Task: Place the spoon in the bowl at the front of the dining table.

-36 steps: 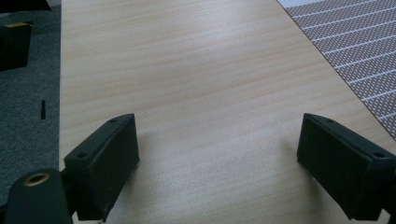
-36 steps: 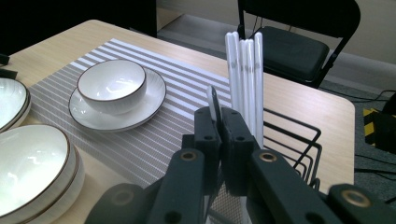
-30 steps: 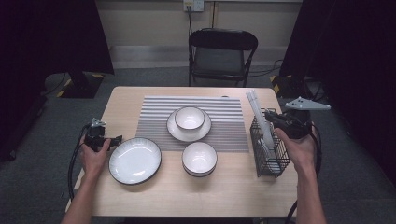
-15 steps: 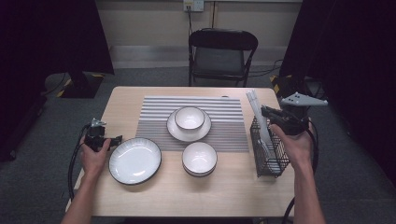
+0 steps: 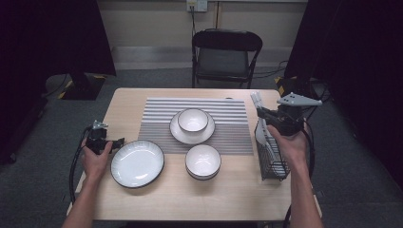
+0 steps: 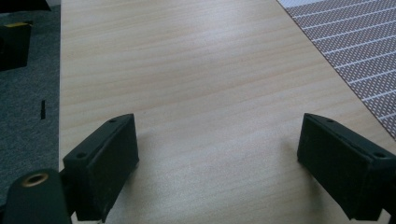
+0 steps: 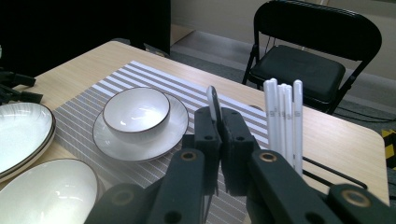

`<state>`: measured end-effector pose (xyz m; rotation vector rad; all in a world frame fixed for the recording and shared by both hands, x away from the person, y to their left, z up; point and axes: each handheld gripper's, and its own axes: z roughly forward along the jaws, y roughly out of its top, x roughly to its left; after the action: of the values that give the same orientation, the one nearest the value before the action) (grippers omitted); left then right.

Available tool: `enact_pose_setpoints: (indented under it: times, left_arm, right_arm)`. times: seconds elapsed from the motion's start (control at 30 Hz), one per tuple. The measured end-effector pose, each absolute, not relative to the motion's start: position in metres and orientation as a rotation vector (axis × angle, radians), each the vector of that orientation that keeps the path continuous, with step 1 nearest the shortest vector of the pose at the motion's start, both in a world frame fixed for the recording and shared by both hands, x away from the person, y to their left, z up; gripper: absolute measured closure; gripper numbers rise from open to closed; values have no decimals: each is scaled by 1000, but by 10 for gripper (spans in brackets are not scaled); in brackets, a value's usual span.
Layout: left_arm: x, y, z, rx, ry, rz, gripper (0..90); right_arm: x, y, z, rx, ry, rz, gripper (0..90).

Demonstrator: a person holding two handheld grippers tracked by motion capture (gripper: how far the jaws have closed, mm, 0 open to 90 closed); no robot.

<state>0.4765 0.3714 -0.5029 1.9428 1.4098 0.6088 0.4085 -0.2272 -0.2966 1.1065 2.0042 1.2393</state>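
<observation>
Right claw [image 5: 260, 113] clenched on a thin utensil [image 7: 213, 100], poking up from between the two black jaws. Held up over the far end of the wire basket [image 5: 273, 164]. Just beside that claw, to its right in the right gripper view, four white sticks [image 7: 282, 121] standing in the basket. Nothing in the way between claw and sticks.

Off to that claw's left: a striped mat [image 5: 157, 118], one bowl [image 5: 192, 119] sitting on one small plate [image 5: 180, 135], and one more bowl [image 5: 203, 160] nearer the person. Two bowls in all. One black chair [image 5: 225, 59] beyond the table [image 5: 190, 204].

Left claw [image 5: 116, 141] released, jaws wide apart, low over bare wood, with one big plate [image 5: 137, 163] just beside it.

Easy to see the utensil from the right gripper view; too small to make out from the high view. From the left gripper view, just wood and a corner of the mat ahead of the claw.
</observation>
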Motion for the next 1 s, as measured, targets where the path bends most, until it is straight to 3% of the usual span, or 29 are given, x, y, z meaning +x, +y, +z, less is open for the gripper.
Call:
enact_pose_setpoints:
  times: [1.0]
  left_arm:
    - [476, 371, -503, 1943, 1411, 610, 119]
  right_arm:
    - [433, -186, -308, 1095, 2036, 1323, 869]
